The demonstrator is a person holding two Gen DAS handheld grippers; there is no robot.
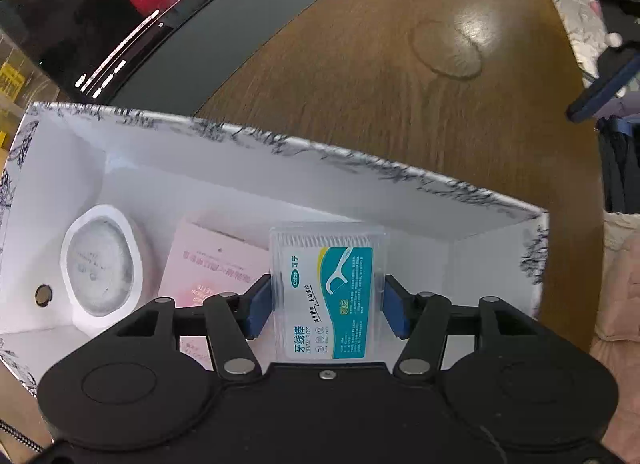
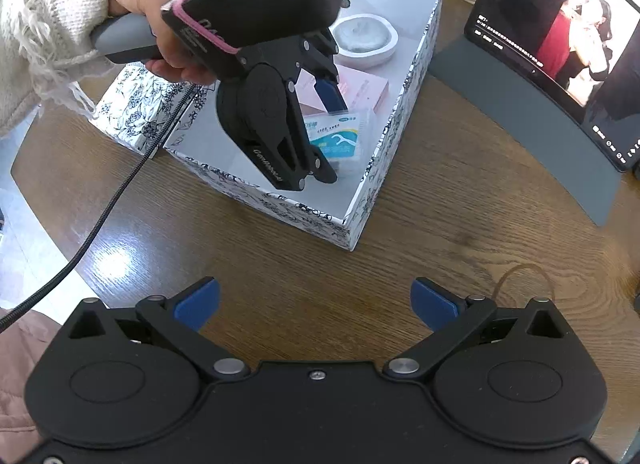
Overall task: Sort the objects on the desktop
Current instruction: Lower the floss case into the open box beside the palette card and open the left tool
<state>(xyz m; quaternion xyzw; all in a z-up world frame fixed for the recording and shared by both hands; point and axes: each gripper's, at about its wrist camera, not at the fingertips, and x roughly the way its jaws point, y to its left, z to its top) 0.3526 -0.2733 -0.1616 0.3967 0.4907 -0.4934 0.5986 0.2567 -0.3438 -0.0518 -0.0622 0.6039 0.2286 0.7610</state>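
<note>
Both of my blue pads clamp the dental floss case (image 1: 329,292) in my left gripper (image 1: 326,296) inside the patterned box (image 1: 280,192), half-covering a pink packet (image 1: 208,264), while my right gripper (image 2: 316,304) gapes empty above the wooden table (image 2: 440,204).

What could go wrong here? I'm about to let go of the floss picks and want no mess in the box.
The left gripper grips the dental floss pick box above the patterned storage box, over the pink packet. Released here, it might land tilted on that packet. Lowering further, a finger could nudge the white round dish beside it.
</note>
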